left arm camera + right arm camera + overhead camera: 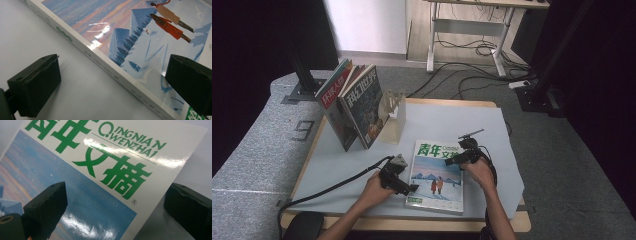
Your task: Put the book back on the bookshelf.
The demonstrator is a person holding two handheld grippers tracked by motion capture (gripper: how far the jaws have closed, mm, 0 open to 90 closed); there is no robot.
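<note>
A magazine (437,175) with green characters and a snowy mountain scene lies flat on the table's front middle. My left gripper (412,189) is at its left spine edge near the bottom corner. In the left gripper view the magazine (140,42) runs diagonally, and the left gripper (112,82) stands open with one jaw over the table and the other over the cover. My right gripper (452,161) is at the magazine's upper right corner. In the right gripper view the right gripper (115,205) is open, straddling the right edge of the magazine (105,170) without pressing it.
Several magazines (349,102) stand leaning in a wooden rack (392,107) at the back left of the table (492,130), which has a pale cloth over it. Cables trail from both grippers off the front edge. A desk frame (472,25) and floor cables lie beyond.
</note>
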